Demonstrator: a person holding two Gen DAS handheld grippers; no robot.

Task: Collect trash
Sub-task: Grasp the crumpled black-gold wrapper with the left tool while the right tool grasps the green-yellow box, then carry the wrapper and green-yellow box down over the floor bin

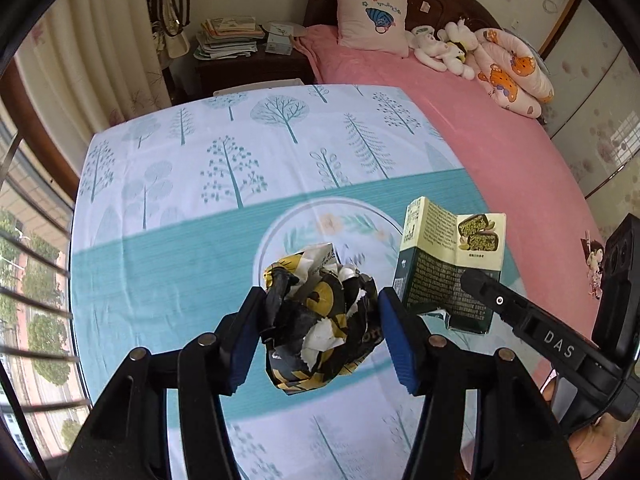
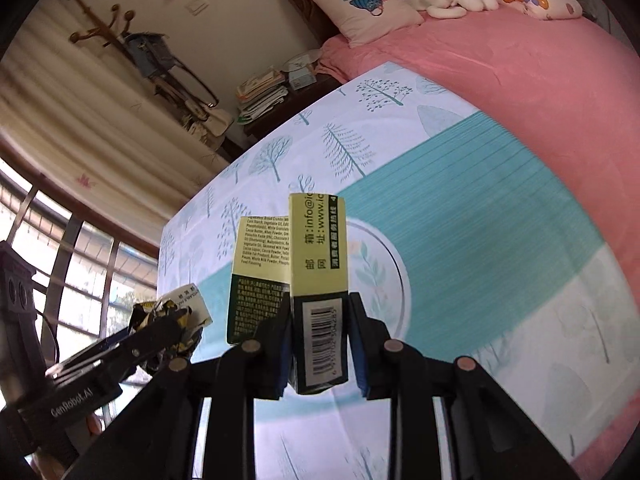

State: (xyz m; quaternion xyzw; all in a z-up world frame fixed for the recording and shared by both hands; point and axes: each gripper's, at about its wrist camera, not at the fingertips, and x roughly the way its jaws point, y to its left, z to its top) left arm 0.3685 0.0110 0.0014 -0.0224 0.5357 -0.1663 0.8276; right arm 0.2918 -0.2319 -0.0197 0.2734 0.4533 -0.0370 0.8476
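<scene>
A crumpled black, yellow and white wrapper point(image 1: 320, 316) hangs above the table, and my left gripper point(image 1: 318, 320) is shut on it with both blue pads pressed into its sides. To its right a flattened pale-yellow and dark-green snack carton point(image 1: 448, 268) is held up by my right gripper, seen here from the side. In the right wrist view the carton point(image 2: 318, 292) stands upright between the pads of my right gripper point(image 2: 320, 340), which is shut on it, barcode facing me. The wrapper point(image 2: 172, 320) shows at lower left in the left gripper's fingers.
Below lies a table point(image 1: 200, 208) under a white and teal cloth printed with trees. A bed with a pink cover point(image 1: 460, 120), a pillow point(image 1: 370, 16) and plush toys stands behind it. A nightstand with stacked books point(image 1: 230, 38) sits at the back, curtains and a barred window at left.
</scene>
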